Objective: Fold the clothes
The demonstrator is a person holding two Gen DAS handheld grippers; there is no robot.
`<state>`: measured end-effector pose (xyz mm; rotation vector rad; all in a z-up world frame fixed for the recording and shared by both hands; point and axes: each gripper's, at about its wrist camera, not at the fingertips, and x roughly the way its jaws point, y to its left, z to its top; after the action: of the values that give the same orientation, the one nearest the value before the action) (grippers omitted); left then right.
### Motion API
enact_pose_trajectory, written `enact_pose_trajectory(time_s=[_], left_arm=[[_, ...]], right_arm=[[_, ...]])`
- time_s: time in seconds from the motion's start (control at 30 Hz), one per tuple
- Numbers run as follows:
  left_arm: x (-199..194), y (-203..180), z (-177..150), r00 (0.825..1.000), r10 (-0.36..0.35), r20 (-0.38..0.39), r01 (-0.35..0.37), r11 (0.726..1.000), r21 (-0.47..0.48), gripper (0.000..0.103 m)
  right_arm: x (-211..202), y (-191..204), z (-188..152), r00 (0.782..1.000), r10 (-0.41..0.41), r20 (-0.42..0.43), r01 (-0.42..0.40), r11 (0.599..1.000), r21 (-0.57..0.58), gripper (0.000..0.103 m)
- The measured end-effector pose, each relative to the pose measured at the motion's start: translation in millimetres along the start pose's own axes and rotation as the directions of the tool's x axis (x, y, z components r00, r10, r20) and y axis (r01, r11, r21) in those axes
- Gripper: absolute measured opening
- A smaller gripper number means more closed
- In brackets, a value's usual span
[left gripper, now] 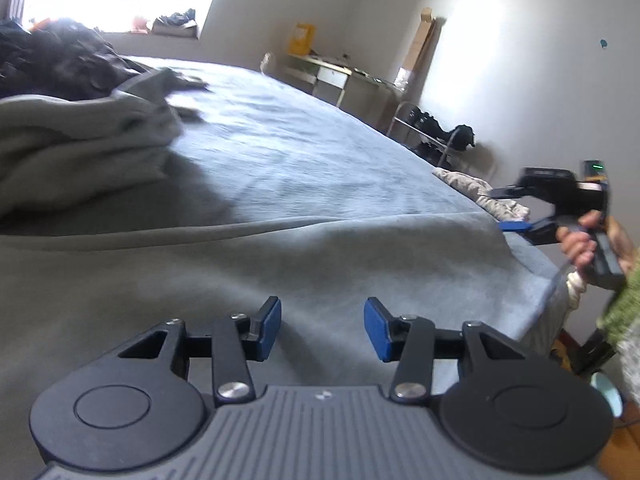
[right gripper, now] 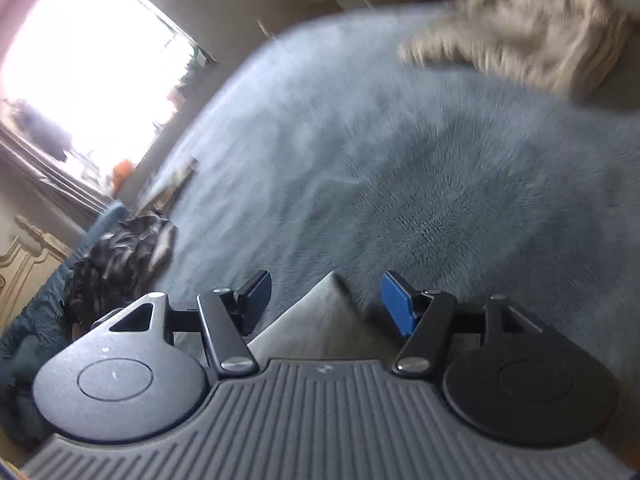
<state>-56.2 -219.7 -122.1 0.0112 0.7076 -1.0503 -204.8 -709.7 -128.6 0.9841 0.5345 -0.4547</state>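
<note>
Left gripper [left gripper: 322, 328]: jaws apart, nothing between the pads; the grey garment [left gripper: 200, 264] lies spread on the bed [left gripper: 320, 152] directly under and ahead of them. Right gripper [right gripper: 326, 302]: jaws apart, a corner of the grey garment [right gripper: 320, 320] between and below the pads, not pinched. Beige cloth [right gripper: 520, 24] lies far ahead, right of the jaws.

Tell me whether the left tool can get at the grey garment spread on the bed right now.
Probably yes: the left tool stands open just above the grey garment, pads empty, with nothing between them and the cloth.
</note>
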Motion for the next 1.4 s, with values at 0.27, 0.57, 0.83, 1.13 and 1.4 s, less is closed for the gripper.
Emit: enact_pose_trajectory(time_s=[0.27,0.57,0.83,1.13,1.4], left_arm=[[39.5,-23.8,11.0,1.0,-0.014,-0.019,0.014,0.999,0.037,0.047],[53.6,-30.8,6.5,0.999,0.014,-0.031,-0.012,0.997,0.071,0.047],[53.2,-32.6,4.7,0.999,0.042,-0.02,-0.04,0.994,0.1,0.047],[51.7,-30.6,8.9,0.998,0.057,-0.006,-0.056,0.995,0.084,0.049],[55.9,-33.8,4.0,0.997,0.081,-0.015,-0.079,0.991,0.11,0.049]], right_arm=[[55.9,15.0,5.4,0.957,0.049,-0.285,-0.069,0.996,-0.06,0.057],[-48.6,85.7,-118.7,0.98,0.197,-0.026,-0.154,0.67,-0.726,0.026],[-88.3,101.8,-282.8,0.961,0.26,0.092,0.15,-0.21,-0.966,0.026],[-67.4,80.9,-333.8,0.943,0.274,0.187,0.32,-0.604,-0.73,0.026],[5.6,59.1,-227.5,0.827,0.235,0.511,0.522,-0.658,-0.543,0.028]])
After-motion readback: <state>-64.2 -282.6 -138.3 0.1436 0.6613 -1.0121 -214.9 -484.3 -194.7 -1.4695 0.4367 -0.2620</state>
